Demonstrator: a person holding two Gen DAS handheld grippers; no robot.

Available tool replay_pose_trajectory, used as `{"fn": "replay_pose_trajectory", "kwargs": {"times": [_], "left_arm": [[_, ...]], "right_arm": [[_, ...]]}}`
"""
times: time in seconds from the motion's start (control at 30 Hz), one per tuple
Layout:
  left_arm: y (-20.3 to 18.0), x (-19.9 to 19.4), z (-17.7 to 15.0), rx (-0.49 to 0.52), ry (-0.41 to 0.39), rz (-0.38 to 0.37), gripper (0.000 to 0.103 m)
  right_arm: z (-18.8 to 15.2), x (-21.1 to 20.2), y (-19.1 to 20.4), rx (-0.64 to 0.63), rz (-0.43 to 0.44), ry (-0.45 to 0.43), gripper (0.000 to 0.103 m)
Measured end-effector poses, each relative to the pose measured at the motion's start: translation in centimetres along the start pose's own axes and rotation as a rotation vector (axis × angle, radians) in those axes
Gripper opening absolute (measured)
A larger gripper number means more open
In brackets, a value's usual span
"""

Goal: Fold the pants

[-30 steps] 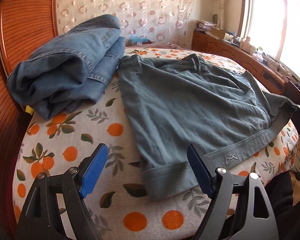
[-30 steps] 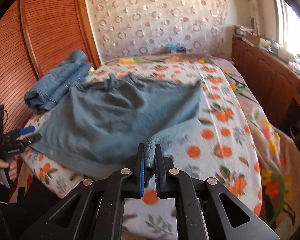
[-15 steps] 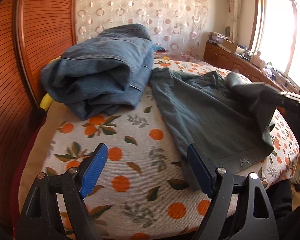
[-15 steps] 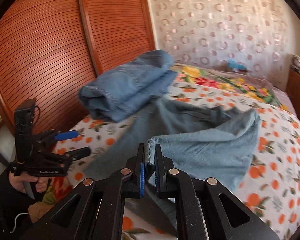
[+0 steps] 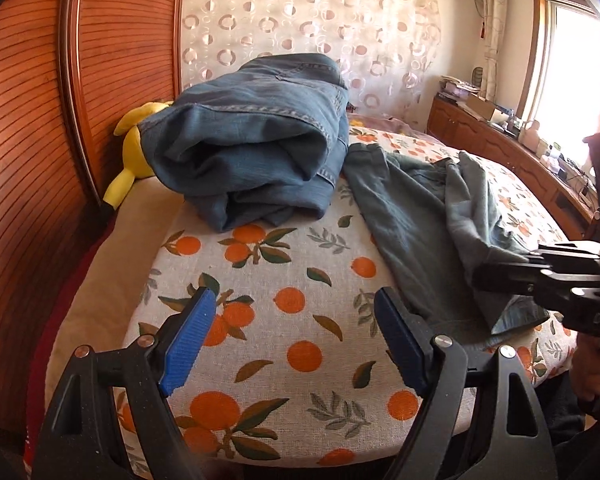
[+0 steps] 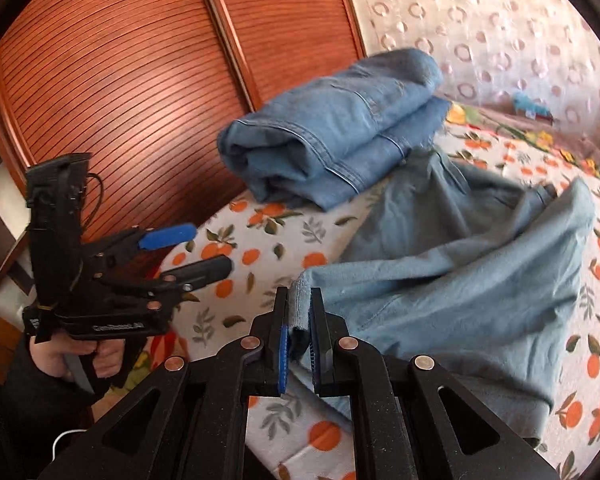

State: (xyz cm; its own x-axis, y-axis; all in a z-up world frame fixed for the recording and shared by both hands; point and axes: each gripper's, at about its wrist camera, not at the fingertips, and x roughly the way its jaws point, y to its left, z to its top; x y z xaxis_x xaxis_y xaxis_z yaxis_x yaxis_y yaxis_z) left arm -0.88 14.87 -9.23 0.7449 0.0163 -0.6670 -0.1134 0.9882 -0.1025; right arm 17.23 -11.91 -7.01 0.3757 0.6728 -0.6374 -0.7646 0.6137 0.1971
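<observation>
While its jaws were opening around the grey-blue cotton pants' hem, the right hand-held gripper still pinched it; the left hand-held gripper gaped empty beside it.

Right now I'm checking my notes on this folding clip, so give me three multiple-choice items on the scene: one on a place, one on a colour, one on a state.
1. Where does the folded blue jeans pile lie?
A. on the bed, near the wooden slatted wall
B. on the sideboard by the window
C. on the floor

2. What colour is the soft toy behind the jeans?
A. red
B. yellow
C. white

3. What is between the right gripper's pads?
A. nothing
B. the bedsheet
C. an edge of the grey-green pants

Answers:
1 A: the pile sits on the orange-print bedsheet beside the wall.
2 B: its body and limbs show bright yellow.
3 C: the pants' hem stands between the pads, the jaws just opening; the left gripper is open and empty.
</observation>
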Motion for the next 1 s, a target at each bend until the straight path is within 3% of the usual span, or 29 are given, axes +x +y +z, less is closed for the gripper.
{"fn": "replay_pose_trajectory", "kwargs": {"times": [0.13,0.2,0.23,0.43,0.67,0.83,1.0], "left_arm": [[-0.9,-0.1,0.0,0.019,-0.003,-0.013,0.082],[-1.5,-0.2,0.1,0.028,-0.006,-0.025,0.082],[-1.7,-0.2,0.2,0.033,-0.008,-0.030,0.082],[-3.9,0.0,1.4,0.074,-0.024,-0.071,0.082],[-6.1,1.4,2.3,0.113,-0.006,-0.122,0.082],[-6.9,3.0,3.0,0.129,0.028,-0.139,0.082],[-8.5,4.3,6.1,0.173,0.018,-0.179,0.082]], "right_arm": [[0.2,-0.9,-0.7,0.001,-0.021,-0.015,0.022],[0.0,-2.4,-0.5,-0.010,-0.039,-0.036,0.039],[-0.3,-3.3,-0.1,-0.015,-0.053,-0.049,0.042],[-0.7,-6.8,-2.0,-0.027,-0.166,-0.102,0.043],[0.8,-6.5,-7.8,0.018,-0.323,-0.068,0.043],[2.6,-5.0,-10.5,0.074,-0.349,-0.029,0.043],[3.1,-3.6,-11.5,0.108,-0.333,-0.016,0.043]]}}
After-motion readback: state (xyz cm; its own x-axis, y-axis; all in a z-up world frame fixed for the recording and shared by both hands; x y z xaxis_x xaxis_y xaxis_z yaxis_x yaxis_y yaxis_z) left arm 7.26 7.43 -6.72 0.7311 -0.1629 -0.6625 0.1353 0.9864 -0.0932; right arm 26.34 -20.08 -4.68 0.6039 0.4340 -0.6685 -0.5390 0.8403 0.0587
